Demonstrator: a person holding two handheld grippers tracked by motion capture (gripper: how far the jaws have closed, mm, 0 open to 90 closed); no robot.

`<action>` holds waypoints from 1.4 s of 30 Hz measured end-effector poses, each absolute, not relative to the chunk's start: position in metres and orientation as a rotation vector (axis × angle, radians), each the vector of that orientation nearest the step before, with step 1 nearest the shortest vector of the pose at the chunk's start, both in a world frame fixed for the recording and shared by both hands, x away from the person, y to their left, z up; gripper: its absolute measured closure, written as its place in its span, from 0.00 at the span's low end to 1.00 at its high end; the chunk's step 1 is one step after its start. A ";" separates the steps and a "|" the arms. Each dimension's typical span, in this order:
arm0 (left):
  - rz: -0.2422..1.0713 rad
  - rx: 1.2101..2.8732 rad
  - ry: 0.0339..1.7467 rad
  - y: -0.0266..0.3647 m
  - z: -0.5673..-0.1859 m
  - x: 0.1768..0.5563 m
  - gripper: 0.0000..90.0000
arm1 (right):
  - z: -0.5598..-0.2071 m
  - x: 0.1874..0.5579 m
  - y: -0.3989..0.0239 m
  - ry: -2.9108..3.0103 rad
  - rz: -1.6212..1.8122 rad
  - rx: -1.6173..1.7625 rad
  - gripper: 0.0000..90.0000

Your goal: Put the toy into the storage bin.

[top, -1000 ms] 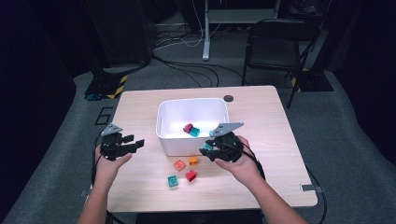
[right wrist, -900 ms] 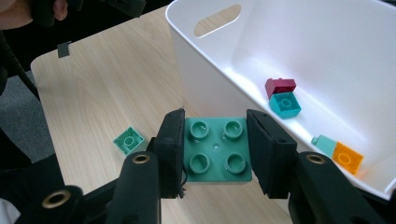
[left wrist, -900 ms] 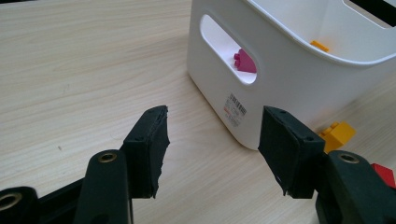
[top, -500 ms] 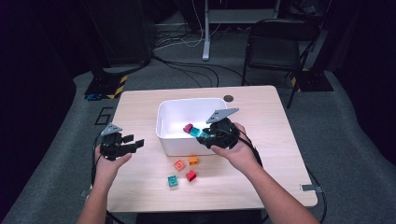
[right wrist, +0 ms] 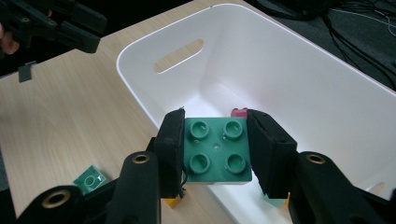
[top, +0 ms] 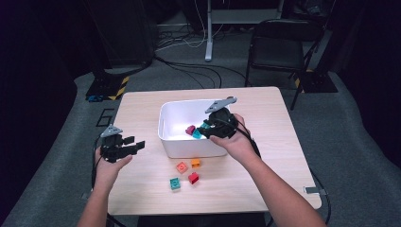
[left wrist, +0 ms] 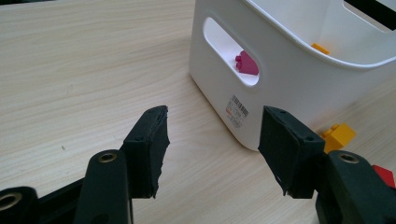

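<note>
Table brightly lit, surroundings dark; high view perhaps slightly soft.

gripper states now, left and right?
Left gripper: open, nothing between the jaws, beside the white bin.
Right gripper: shut on a green block, over the bin.

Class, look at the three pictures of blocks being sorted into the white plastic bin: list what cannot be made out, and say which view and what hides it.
- Green four-stud block in the right gripper, right gripper view: its sides, covered by the pads.
- Magenta block, left gripper view: seen through the handle slot, the rest behind the white plastic bin wall.
- Red block, left gripper view: cut off by the edge.
- Loose blocks' studs, high view: too small.
</note>
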State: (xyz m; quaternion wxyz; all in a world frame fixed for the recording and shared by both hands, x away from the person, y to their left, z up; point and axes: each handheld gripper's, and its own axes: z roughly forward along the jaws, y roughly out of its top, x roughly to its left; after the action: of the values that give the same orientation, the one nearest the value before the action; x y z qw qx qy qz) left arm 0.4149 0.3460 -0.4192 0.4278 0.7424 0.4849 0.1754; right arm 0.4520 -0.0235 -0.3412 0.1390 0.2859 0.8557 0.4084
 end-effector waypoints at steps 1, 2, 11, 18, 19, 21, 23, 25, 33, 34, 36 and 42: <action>0.439 1.853 1.211 0.346 -0.419 0.415 0.47 | -0.341 0.455 -0.023 2.471 1.177 0.823 0.65; 0.438 1.853 1.211 0.346 -0.419 0.415 0.47 | -0.341 0.457 -0.022 2.467 1.177 0.825 0.65; 0.438 1.852 1.211 0.347 -0.419 0.415 0.47 | -0.337 0.479 -0.015 2.438 1.162 0.885 0.65; 0.437 1.852 1.213 0.347 -0.420 0.415 0.47 | -0.343 0.495 -0.013 2.426 1.145 0.954 0.65; 0.437 1.851 1.212 0.347 -0.420 0.416 0.47 | -0.344 0.499 -0.013 2.420 1.146 0.943 0.65; 0.436 1.852 1.214 0.347 -0.420 0.416 0.47 | -0.347 0.503 -0.013 2.413 1.133 0.965 0.65; 0.435 1.852 1.213 0.347 -0.420 0.416 0.47 | -0.349 0.508 -0.013 2.404 1.128 0.986 0.65; 0.432 1.853 1.214 0.347 -0.420 0.416 0.47 | -0.351 0.511 -0.012 2.393 1.121 1.018 0.65; 0.433 1.852 1.212 0.348 -0.420 0.416 0.47 | -0.359 0.527 -0.008 2.367 1.094 1.067 0.65; 0.432 1.851 1.212 0.348 -0.420 0.416 0.47 | -0.360 0.529 -0.007 2.367 1.087 1.067 0.64; 0.430 1.847 1.213 0.348 -0.420 0.416 0.47 | -0.360 0.532 -0.006 2.366 1.078 1.077 0.65; 0.427 1.850 1.215 0.349 -0.420 0.416 0.47 | -0.362 0.541 -0.002 2.358 1.080 1.104 0.65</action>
State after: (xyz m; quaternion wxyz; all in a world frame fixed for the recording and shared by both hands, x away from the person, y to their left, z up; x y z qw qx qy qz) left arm 0.4162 0.3486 -0.4204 0.4293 0.7412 0.4868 0.1710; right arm 0.5413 -0.0016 -0.3619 0.1610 0.3866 0.8256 0.3782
